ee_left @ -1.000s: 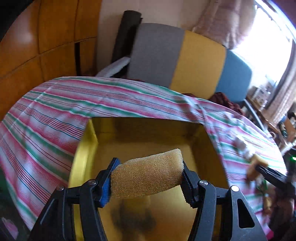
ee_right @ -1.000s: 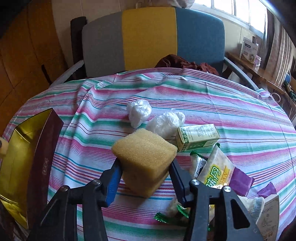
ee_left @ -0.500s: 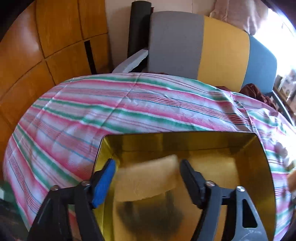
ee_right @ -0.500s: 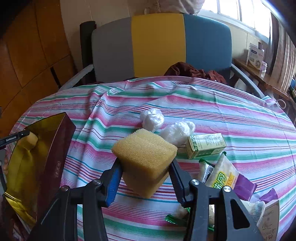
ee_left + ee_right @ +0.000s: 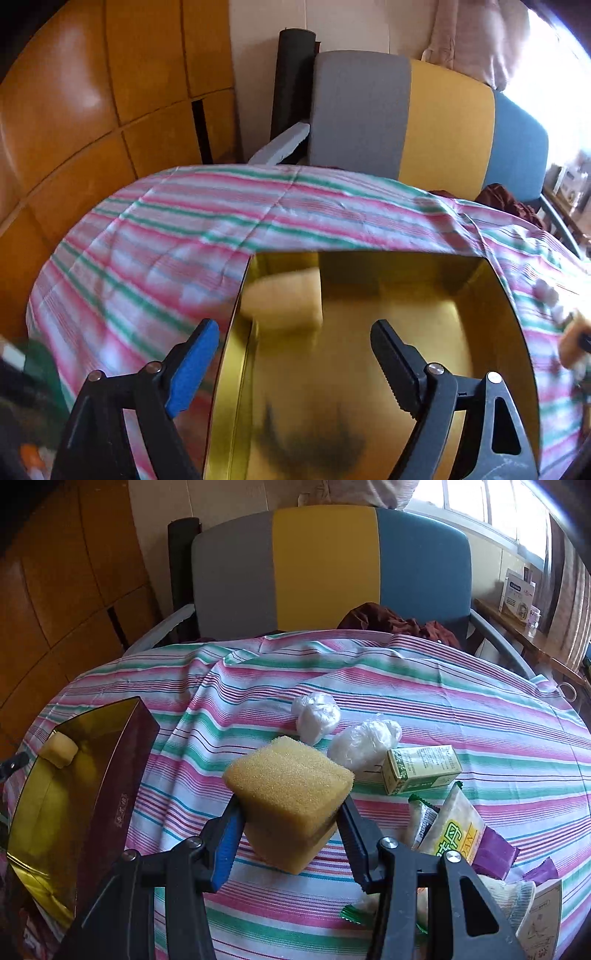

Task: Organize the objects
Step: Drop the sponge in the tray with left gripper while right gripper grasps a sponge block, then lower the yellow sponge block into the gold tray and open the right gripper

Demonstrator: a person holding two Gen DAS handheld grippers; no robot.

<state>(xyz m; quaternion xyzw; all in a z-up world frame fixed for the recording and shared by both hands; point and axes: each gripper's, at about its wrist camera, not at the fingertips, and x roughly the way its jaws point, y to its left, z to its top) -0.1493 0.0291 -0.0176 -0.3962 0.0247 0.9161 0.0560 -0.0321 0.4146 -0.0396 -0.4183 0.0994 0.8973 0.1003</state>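
Striped cloth covers the bench [image 5: 424, 686]. Left claw [image 5: 295, 345] opening, nothing between jaws, above gold-lined box [image 5: 495, 280]. One sponge [image 5: 282, 302] lies in its far corner. Right claw [image 5: 290, 818] grips second sponge [image 5: 291, 794]; not yet boxed. Wrapped bundles, carton [image 5: 421, 770], snack packets [image 5: 454, 830] remain loose.

Bare striped cloth [image 5: 258, 686] lies open between the gold-lined box [image 5: 122, 775] and the clustered packets [image 5: 436, 812].

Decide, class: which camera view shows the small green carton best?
The right wrist view: the green carton lies sharp and unobstructed on the striped tablecloth, beside a white plastic bundle. The left wrist view does not show it at all.
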